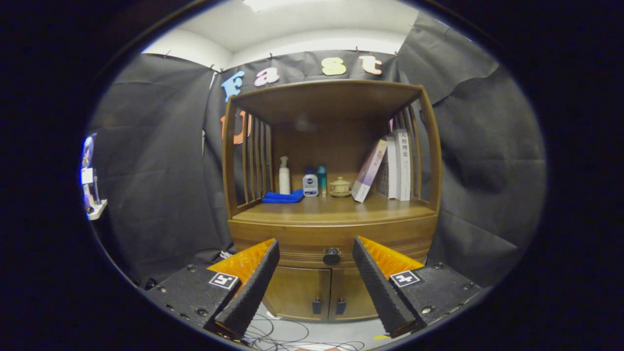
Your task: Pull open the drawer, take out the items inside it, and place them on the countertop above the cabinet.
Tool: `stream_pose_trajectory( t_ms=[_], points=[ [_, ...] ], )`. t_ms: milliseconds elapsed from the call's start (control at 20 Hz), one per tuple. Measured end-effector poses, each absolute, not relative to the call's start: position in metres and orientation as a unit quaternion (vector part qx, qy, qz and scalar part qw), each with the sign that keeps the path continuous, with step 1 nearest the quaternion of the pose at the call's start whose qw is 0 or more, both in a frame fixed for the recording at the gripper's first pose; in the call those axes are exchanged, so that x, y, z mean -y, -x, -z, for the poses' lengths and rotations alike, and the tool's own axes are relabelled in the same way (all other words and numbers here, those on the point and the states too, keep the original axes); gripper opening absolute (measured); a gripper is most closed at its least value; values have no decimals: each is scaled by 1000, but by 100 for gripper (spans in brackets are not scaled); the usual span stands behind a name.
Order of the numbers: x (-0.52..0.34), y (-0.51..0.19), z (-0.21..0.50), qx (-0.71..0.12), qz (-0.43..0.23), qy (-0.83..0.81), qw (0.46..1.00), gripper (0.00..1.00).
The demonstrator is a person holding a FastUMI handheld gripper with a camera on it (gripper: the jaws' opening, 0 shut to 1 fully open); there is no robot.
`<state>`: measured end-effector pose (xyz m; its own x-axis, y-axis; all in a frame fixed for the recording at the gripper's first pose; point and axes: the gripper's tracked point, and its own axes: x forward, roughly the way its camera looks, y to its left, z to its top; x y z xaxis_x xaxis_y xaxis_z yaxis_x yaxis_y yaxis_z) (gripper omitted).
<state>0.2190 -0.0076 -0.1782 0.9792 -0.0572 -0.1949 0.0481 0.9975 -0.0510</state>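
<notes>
Tool [316, 243]: released, fingers spread wide, nothing between them; aimed straight at the cabinet front, apart from it.

Drawer knob [331, 256]: dark, round, beyond the fingertips and framed in the gap between them, slightly right of centre.

Drawer [312, 239]: closed; a wide wooden front directly under the counter. Contents hidden.

Lower doors [317, 292]: two, closed, each with a small dark pull, below the drawer.

Counter [336, 207]: wooden surface above the drawer, near part bare. Along the far part, left to right: folded blue cloth [283, 197]; white pump bottle [284, 176]; small white-and-blue bottle [310, 184]; teal bottle [321, 179]; lidded tea cup on a saucer [340, 187]; one book leaning [369, 170]; further books upright [397, 165] against the right slats.

Floor [317, 334]: loose cables near the cabinet base.

Step in hand, as judged: the approach to the drawer; opening not yet begun.

Next move calls for: bringing the tool forward, lined up with the knob until the fingers flank it, closing on it, then a straight pull toward the near side. The knob is small, so an off-centre closure may well slip.
</notes>
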Motion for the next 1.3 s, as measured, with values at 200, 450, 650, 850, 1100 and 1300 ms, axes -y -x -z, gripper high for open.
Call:
stream_pose_trajectory(
  t_ms=[200,450,650,850,1100,1300],
  points=[
    [16,-263,209,-111,31,26,993,98],
    [32,-316,253,-125,38,28,991,91],
    [48,-346,285,-129,53,25,990,82],
    [60,-365,310,-131,65,13,989,68],
    [66,-367,320,-125,68,25,989,52],
    [65,-366,320,-134,81,-1,988,40]
  ],
)
